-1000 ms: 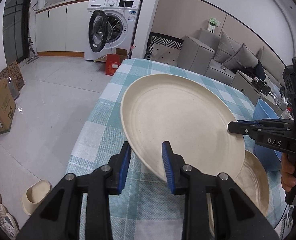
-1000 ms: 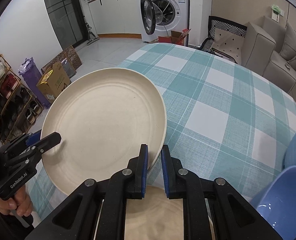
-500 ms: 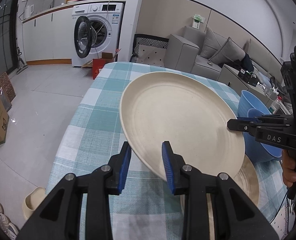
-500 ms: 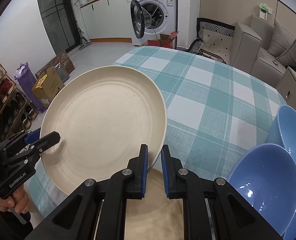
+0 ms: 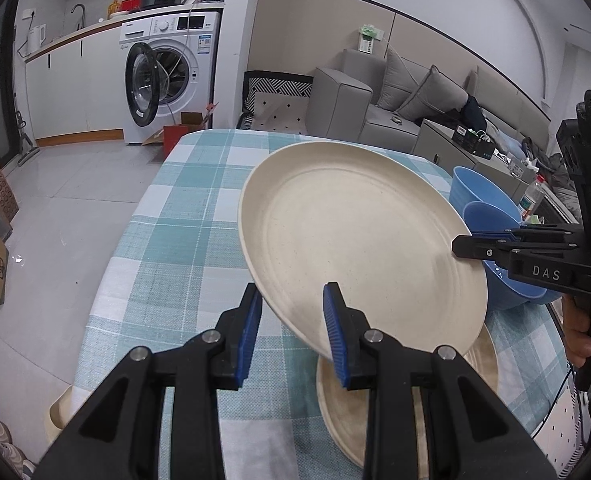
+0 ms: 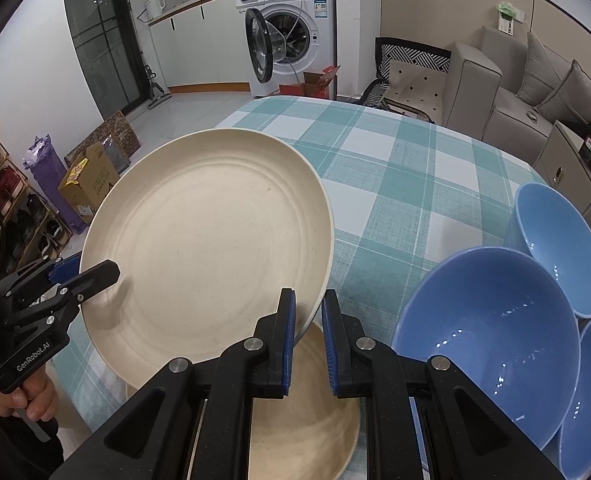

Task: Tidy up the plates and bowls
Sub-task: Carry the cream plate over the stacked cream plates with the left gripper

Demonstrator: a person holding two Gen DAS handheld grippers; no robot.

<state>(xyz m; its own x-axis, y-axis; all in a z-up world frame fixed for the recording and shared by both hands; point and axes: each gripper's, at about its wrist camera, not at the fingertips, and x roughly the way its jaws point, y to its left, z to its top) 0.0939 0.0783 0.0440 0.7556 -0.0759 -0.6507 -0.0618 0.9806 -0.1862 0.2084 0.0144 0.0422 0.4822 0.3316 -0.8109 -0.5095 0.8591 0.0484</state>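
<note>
A large cream plate (image 5: 359, 240) is held in the air, tilted, above a second cream plate (image 5: 351, 412) that lies on the checked table. My right gripper (image 6: 308, 320) is shut on the held plate's (image 6: 207, 240) rim. My left gripper (image 5: 292, 320) is open, its jaws on either side of the opposite rim with a gap. The lower plate also shows in the right wrist view (image 6: 295, 420). Three blue bowls (image 6: 491, 320) sit to the right of the plates.
The table (image 6: 395, 168) has a teal and white checked cloth. Its left edge drops to the floor, where a cream pet bowl (image 5: 57, 412) sits. A washing machine (image 5: 167, 76) and a grey sofa (image 5: 375, 108) stand beyond the table.
Both grippers and the held plate have moved right along the table, over the lower plate; the blue bowls have come into view. The left jaws stay open, the right stay shut.
</note>
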